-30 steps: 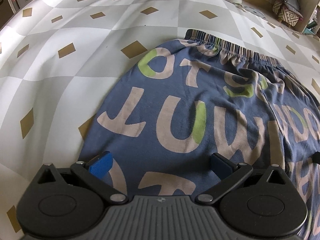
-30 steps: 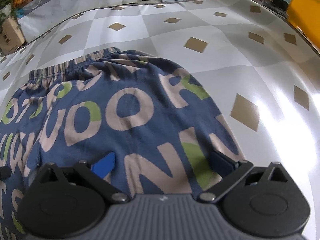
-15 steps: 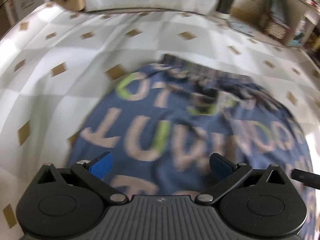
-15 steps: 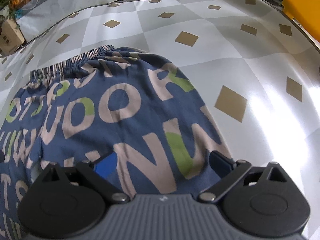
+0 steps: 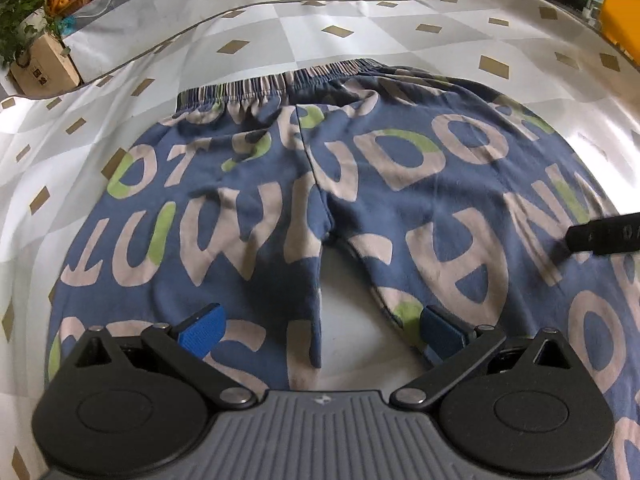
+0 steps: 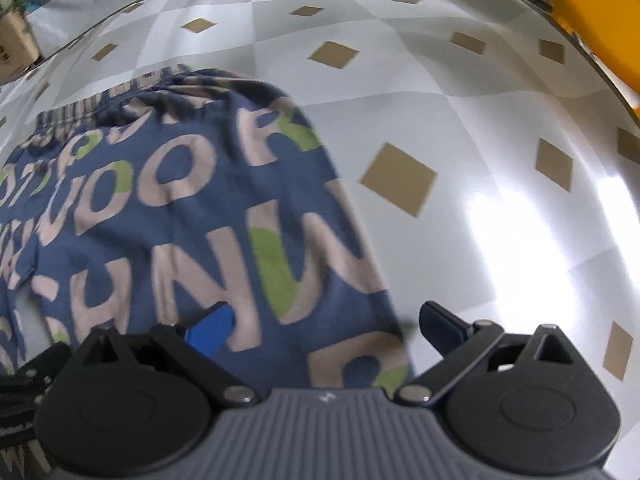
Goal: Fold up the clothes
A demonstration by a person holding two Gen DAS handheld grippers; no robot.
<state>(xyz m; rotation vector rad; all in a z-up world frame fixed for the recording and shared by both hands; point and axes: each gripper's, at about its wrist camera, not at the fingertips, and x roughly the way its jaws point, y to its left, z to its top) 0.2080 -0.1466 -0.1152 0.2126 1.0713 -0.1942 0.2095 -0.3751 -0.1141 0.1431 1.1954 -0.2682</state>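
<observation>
Blue trousers (image 5: 360, 184) printed with large beige and green letters lie flat on the table, striped waistband (image 5: 272, 84) at the far side, both legs running toward me. My left gripper (image 5: 320, 330) hangs open above the gap between the two legs, holding nothing. A black part of the right gripper (image 5: 604, 236) shows at the right edge of the left wrist view. My right gripper (image 6: 324, 324) is open over the outer edge of the right leg (image 6: 240, 220), one finger above cloth, the other above bare table.
The tablecloth (image 6: 460, 120) is white and grey with tan diamonds. A cardboard box (image 5: 44, 66) and plants stand beyond the far left edge, a yellow object (image 6: 600, 20) beyond the far right. Baskets and a dark container line the back.
My left gripper swung right from the left leg to the middle of the trousers. The right gripper shifted right, so its right finger is now past the cloth edge. Both stayed open.
</observation>
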